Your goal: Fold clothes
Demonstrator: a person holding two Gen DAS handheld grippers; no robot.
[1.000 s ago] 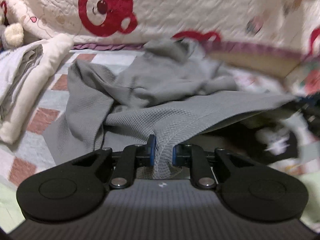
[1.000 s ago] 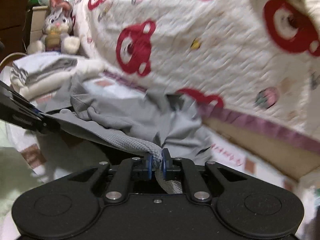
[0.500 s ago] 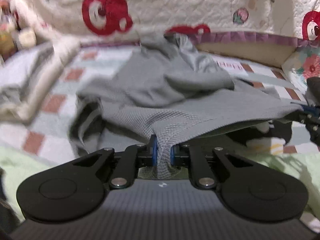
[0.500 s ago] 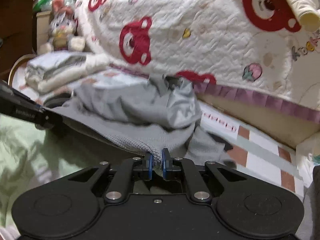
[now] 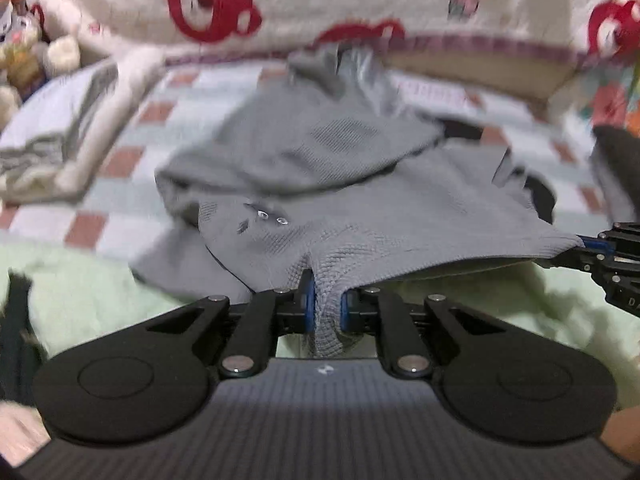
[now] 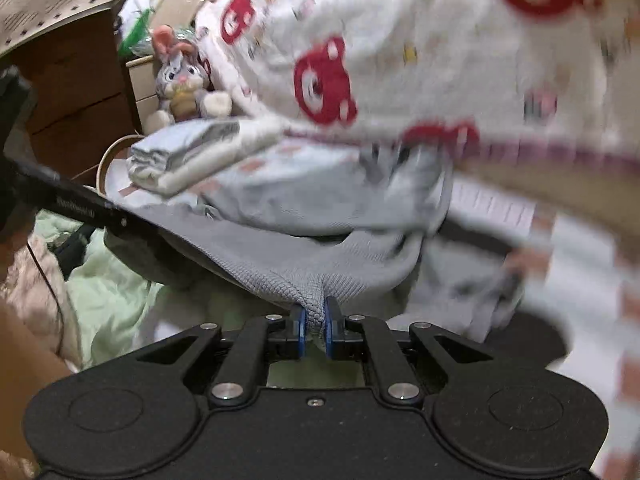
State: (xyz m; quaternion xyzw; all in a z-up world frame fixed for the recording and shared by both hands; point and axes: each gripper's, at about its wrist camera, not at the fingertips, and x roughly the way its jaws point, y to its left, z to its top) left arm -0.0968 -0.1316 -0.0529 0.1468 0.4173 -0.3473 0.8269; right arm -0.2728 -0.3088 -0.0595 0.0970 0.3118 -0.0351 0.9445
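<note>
Bear-print quilt (image 5: 360,4) behind a plush rabbit (image 6: 180,80), checkered sheet (image 5: 132,152)

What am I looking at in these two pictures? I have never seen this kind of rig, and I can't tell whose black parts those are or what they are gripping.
There is no robot here. A person holds a pair of hand-held tongs in each hand, and each carries a wide-angle camera looking forward along its two fingers. One picture comes from the left tongs, the other from the right tongs; the black shape at the bottom of each is the tool itself. Both are shut on the edge of one grey knitted garment, which stretches between them while the rest lies crumpled on a checked bedsheet. The right tongs also show at the right edge of the left picture. Behind are a bear-print quilt, a stack of folded clothes and a plush rabbit.
</note>
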